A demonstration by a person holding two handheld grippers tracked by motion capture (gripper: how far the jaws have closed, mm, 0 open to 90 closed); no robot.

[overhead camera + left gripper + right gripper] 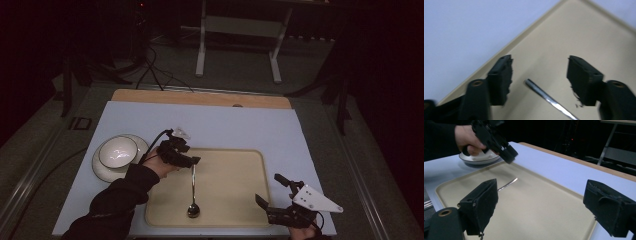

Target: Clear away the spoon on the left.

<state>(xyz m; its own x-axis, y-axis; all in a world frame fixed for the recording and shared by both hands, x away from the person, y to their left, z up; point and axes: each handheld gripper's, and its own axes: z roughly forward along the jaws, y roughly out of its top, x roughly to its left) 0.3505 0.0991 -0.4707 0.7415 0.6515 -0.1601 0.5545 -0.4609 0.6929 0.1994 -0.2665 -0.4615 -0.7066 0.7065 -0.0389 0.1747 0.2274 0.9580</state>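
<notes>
Spoon point(193, 190) lies near-far on tray point(240, 165), handle tip between wide-open jaws of left gripper point(186, 159); right gripper point(272, 192) farther off, open, empty.

The desk point(150, 120) is pale blue-grey on top, with a light wood strip point(200, 98) along its far edge. The tray point(230, 175) is plain cream-beige, no pattern. The spoon point(193, 195) is shiny silver metal. The bowl point(118, 151) and the plate point(102, 170) under it are white, each with a thin dark rim line. Both tongs, left point(192, 161) and right point(270, 192), are matte black; the right carries a white three-cornered plate point(315, 198) with small dark dots. The sleeve point(117, 197) is black.
</notes>
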